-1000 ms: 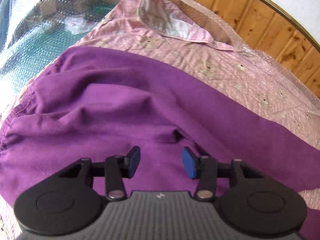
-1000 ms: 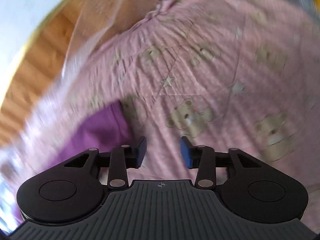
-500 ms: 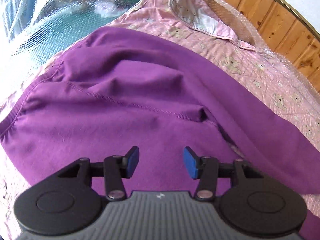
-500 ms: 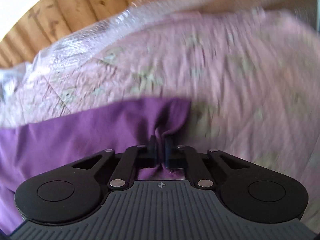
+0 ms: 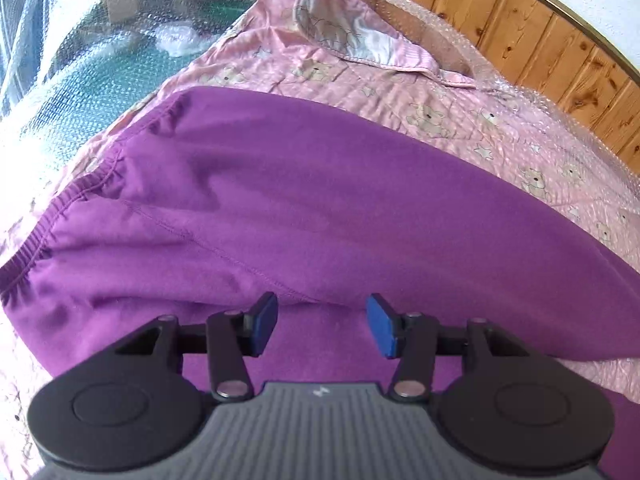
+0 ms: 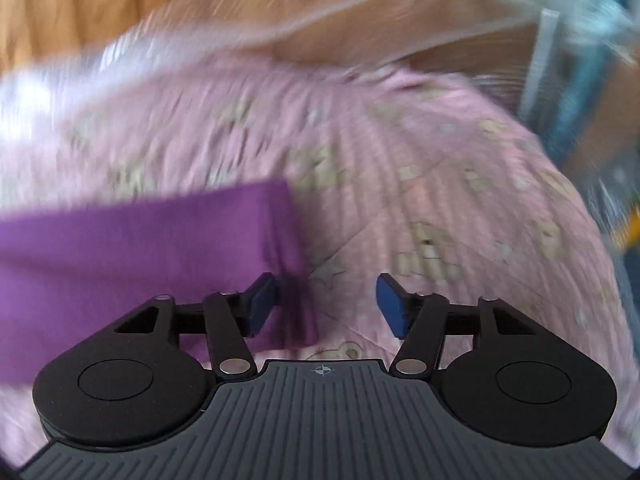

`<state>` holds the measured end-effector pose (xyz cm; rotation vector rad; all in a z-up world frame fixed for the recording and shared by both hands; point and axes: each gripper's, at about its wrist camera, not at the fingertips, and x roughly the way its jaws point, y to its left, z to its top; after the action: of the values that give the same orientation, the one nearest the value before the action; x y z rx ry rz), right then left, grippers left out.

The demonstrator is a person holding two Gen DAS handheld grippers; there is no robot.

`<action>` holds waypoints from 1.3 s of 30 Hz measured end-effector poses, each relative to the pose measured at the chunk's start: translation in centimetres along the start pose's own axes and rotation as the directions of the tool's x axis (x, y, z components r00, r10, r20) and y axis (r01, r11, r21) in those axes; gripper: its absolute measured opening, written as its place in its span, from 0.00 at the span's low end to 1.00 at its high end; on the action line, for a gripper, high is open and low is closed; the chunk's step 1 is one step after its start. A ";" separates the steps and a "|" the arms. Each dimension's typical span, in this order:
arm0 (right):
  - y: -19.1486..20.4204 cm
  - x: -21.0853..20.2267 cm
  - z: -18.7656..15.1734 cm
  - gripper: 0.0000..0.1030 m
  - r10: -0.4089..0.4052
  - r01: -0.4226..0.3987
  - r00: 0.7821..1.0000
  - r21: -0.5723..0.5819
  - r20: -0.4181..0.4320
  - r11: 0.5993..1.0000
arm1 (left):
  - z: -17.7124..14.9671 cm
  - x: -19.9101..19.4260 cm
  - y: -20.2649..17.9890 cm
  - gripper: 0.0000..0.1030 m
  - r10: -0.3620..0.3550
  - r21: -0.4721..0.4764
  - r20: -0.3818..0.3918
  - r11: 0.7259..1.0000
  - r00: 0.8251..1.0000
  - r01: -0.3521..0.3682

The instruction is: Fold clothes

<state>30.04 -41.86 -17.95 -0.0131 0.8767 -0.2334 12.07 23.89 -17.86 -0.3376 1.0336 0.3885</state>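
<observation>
The purple garment [image 5: 320,208] lies spread on a pink bedspread [image 5: 460,120] printed with small bears and stars. In the left wrist view it fills the middle of the frame, with a gathered elastic waistband [image 5: 76,196] at its left edge and a stitched seam running diagonally toward the lower centre. One layer of the cloth is laid over another, its folded edge running just in front of the left tool [image 5: 322,326]. That tool hangs over the purple cloth with its blue pads [image 5: 382,330] spread apart and nothing between them.

In the right wrist view, which is blurred, a narrow end of the purple garment [image 6: 140,256] reaches in from the left and stops near the middle of the frame on the bedspread [image 6: 440,184]. The right tool [image 6: 328,306] is released, its pads wide apart; the left pad sits over the corner of the purple cloth, the right pad over pink fabric.

Beyond the bedspread, bubble wrap [image 5: 60,80] covers the surroundings, and a wood-panelled wall [image 5: 540,36] rises behind.
</observation>
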 end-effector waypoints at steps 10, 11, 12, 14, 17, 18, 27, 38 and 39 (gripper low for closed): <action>-3.4 2.8 -1.2 0.56 0.211 -0.177 0.977 0.400 -0.041 0.899 | -0.3 0.9 -0.5 0.49 -0.002 0.012 -0.038 1.000 0.999 0.002; -3.2 3.6 -1.0 0.53 0.208 -0.169 0.976 0.386 -0.060 0.907 | -0.4 0.9 -0.9 0.49 -0.005 0.028 -0.039 1.000 0.999 0.006; -2.8 4.0 -0.8 0.35 0.192 -0.154 0.979 0.351 -0.074 0.924 | -0.4 0.8 -1.3 0.49 -0.005 0.041 -0.032 0.999 0.999 0.007; -1.5 3.7 -0.6 0.12 0.119 -0.100 0.990 0.208 -0.079 0.973 | -0.5 0.4 -2.2 0.49 -0.006 0.067 -0.019 0.998 1.000 0.007; 0.3 3.2 -0.4 0.08 -0.002 0.001 0.998 -0.009 -0.063 1.000 | -0.2 -0.4 -2.0 0.51 0.005 0.079 0.006 0.997 1.000 -0.005; 0.6 3.2 -0.7 0.08 -0.065 0.061 0.997 -0.067 -0.052 0.996 | 0.0 -0.7 -2.0 0.51 0.008 0.082 0.014 0.997 1.000 -0.010; -0.5 -2.9 -4.4 0.48 0.003 0.004 0.999 0.147 -0.046 0.989 | 6.4 0.3 8.6 0.65 0.135 0.091 0.125 0.985 0.983 -0.147; 11.5 -14.8 -12.2 0.70 0.131 -0.118 0.985 0.118 -0.111 0.986 | 18.1 9.9 13.0 0.70 -0.002 0.427 0.111 0.903 0.994 -0.045; 12.6 -15.8 -13.0 0.70 0.132 -0.119 0.984 0.106 -0.117 0.987 | 18.4 10.8 12.8 0.71 -0.018 0.464 0.103 0.885 0.995 -0.032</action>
<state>12.90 -25.16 -15.62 0.1499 0.9852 -0.1603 25.01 45.07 -19.77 0.1196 0.9903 0.1514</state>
